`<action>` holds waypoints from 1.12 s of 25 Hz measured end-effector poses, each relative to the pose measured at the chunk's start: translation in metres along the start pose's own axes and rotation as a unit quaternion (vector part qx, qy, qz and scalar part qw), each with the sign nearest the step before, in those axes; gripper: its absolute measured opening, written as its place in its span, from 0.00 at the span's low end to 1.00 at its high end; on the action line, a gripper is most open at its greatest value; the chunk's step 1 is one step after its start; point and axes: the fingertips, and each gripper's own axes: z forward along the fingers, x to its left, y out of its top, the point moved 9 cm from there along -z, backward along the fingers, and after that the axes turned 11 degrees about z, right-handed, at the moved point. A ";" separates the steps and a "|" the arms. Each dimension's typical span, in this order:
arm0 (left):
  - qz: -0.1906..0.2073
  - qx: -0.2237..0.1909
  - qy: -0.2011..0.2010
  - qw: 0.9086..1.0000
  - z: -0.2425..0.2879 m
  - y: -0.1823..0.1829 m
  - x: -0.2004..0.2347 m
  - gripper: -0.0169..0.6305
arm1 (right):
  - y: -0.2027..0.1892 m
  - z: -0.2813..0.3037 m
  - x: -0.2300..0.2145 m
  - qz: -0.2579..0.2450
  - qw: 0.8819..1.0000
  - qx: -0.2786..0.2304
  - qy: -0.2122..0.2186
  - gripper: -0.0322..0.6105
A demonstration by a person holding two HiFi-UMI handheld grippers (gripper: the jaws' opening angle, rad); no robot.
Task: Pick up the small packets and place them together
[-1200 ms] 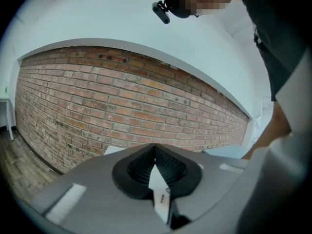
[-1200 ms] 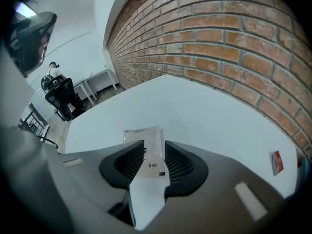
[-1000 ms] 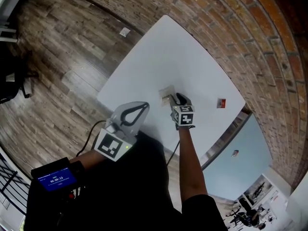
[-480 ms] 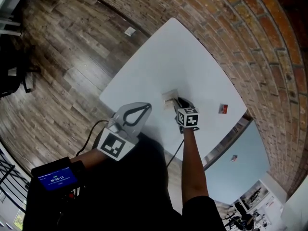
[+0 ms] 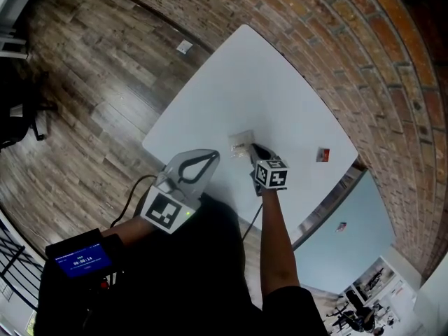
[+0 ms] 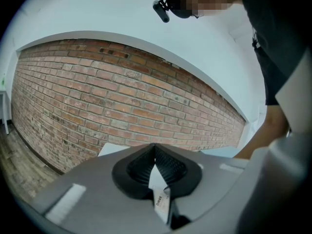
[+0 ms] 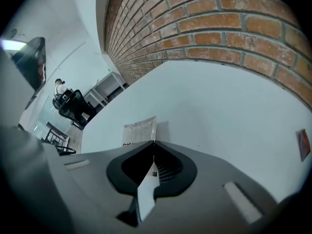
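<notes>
My right gripper (image 5: 250,148) (image 7: 154,145) points down at the white table (image 5: 266,82) (image 7: 234,111). Its jaws have just been closing and now stand shut on a thin white packet (image 7: 145,194), seen edge-on between the pads. Just beyond its tips a second pale packet (image 5: 241,143) (image 7: 139,130) lies flat on the table. My left gripper (image 5: 210,154) (image 6: 155,149) hovers over the table's near edge, shut on a small white printed packet (image 6: 161,202). A small red packet (image 5: 322,154) (image 7: 303,144) lies apart near the table's right edge.
A brick wall (image 5: 364,54) runs along the table's far side. Wooden floor (image 5: 91,82) lies to the left, with a small white object (image 5: 183,46) on it. A pale blue panel (image 5: 350,222) sits beyond the right edge. An office chair (image 7: 73,106) stands far off.
The right gripper's jaws have closed on a white packet at the spot beside the lying packet. The left gripper has held still with its packet.
</notes>
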 end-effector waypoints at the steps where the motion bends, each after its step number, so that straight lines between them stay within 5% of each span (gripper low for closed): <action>1: -0.003 -0.001 0.000 1.000 0.001 0.000 0.001 0.03 | 0.000 -0.002 -0.001 0.013 1.000 -0.011 0.000 0.06; 6: 0.000 0.001 -0.008 1.000 0.003 0.000 -0.003 0.03 | -0.003 -0.016 -0.005 0.128 0.988 -0.089 -0.001 0.06; 10: 0.001 0.003 -0.016 1.000 0.008 0.000 -0.009 0.03 | -0.012 -0.018 -0.014 0.243 0.960 -0.138 0.000 0.06; 14: -0.025 0.010 -0.016 0.999 0.009 0.001 -0.007 0.03 | -0.014 -0.014 -0.014 0.302 0.939 -0.166 -0.008 0.06; 19: -0.024 0.008 -0.019 0.999 0.010 0.003 -0.003 0.03 | -0.012 -0.009 -0.012 0.305 0.938 -0.165 -0.018 0.06; 23: -0.020 0.012 -0.024 0.999 0.011 0.001 -0.002 0.03 | -0.012 -0.010 -0.015 0.301 0.940 -0.160 -0.027 0.18; 26: -0.018 0.014 -0.029 0.999 0.014 0.000 -0.002 0.03 | -0.010 -0.015 -0.015 0.249 0.955 -0.154 -0.046 0.22; 28: -0.017 0.015 -0.032 0.999 0.015 0.000 -0.001 0.03 | -0.002 -0.015 -0.007 0.160 0.976 -0.138 -0.059 0.24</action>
